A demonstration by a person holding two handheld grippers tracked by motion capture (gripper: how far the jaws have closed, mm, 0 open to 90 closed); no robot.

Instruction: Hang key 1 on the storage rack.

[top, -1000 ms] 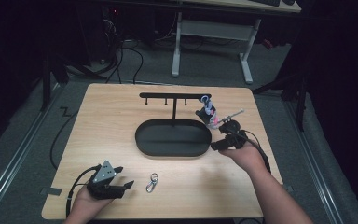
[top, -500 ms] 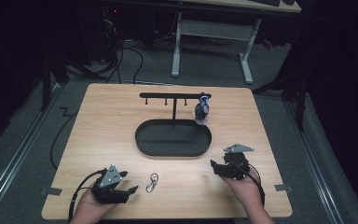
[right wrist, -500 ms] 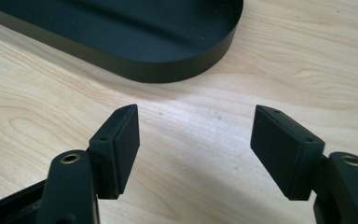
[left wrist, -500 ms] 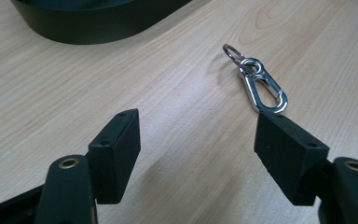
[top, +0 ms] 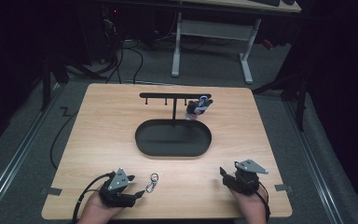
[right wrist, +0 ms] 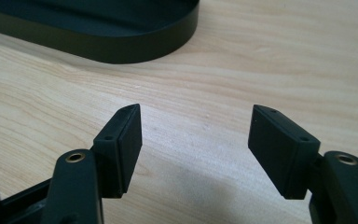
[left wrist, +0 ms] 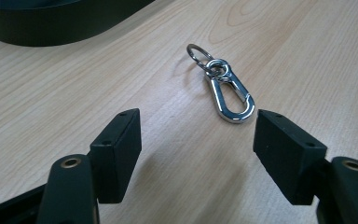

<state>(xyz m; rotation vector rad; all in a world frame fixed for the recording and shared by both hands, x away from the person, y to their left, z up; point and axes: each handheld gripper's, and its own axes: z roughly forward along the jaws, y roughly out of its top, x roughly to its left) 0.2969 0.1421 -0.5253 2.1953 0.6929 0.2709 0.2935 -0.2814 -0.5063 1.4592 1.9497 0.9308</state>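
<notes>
We record a small metal clip (left wrist: pixel 228 95) lying flat on the wooden table (top: pixel 98 121), near the front edge and left of centre. It is a polished silver snap hook — an elongated, pear-shaped loop with a spring gate along one side — joined through a small swivel eye to a thin split ring (left wrist: pixel 198 52) at its far end. The surface is mirror-bright and throws a soft shadow on the wood. In the high view the clip (top: pixel 152 183) sits just to the right of the left gripper (top: pixel 137 195), not touching it.

The left gripper (left wrist: pixel 198 135) has its jaws spread wide, nothing between the pads; the rounded near end of the clip lies just beyond the gap, nearer the right-hand jaw. The pads are matte black rectangular blocks with small screw holes, mounted on black arms with brass-coloured bushings.

The right gripper (top: pixel 223 175) rests low at the near right of the table. In its own view the right gripper (right wrist: pixel 196 133) stands open over bare wood; its jaws have just been closing a little, with nothing between them.

The table is pale laminate with a fine, streaked grain. At its centre sits a black oval tray (top: pixel 142 140) — smooth, low-walled, dull finish. Behind it rises a thin black T-shaped rack (top: pixel 175 95) with short pegs; a small dark bundle (top: pixel 198 108) hangs at its right end, too small to make out.
</notes>
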